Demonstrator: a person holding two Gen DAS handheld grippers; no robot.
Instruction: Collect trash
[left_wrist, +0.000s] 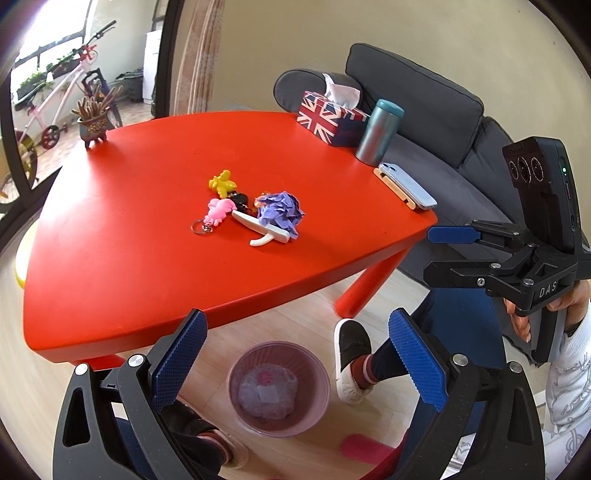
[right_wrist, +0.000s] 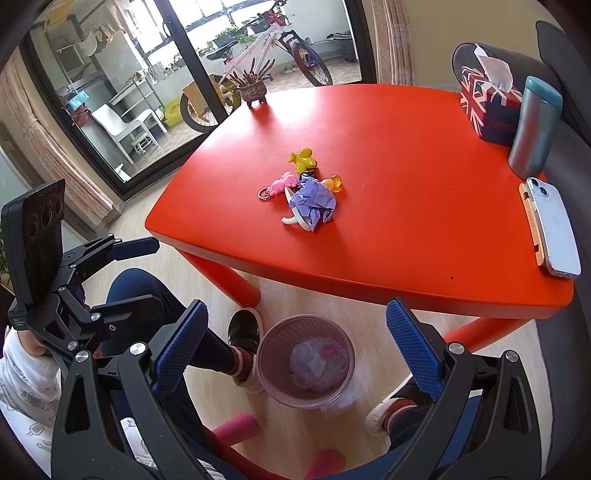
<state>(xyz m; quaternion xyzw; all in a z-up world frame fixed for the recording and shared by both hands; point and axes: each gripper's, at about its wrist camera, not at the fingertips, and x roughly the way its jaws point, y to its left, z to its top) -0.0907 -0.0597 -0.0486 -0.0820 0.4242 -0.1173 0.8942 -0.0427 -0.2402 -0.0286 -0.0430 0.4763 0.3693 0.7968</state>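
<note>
We see our left gripper (left_wrist: 295, 363) and right gripper (right_wrist: 295, 354) released, empty, above one translucent pink wastebasket (left_wrist: 277, 387) holding wadded trash. One crumpled purple paper ball (left_wrist: 280, 213), no clear long axis, lies mid-table on the red table (left_wrist: 129, 240).

Right gripper (right_wrist: 295, 354) jaws wide, nothing between, above pink wastebasket (right_wrist: 269, 354) holding crumpled plastic wrap (right_wrist: 317, 365), red table (right_wrist: 388, 236) beyond, purple paper wad (right_wrist: 314, 201) beside keychain charms (right_wrist: 301, 160), left gripper (right_wrist: 136, 247) at left edge
</note>
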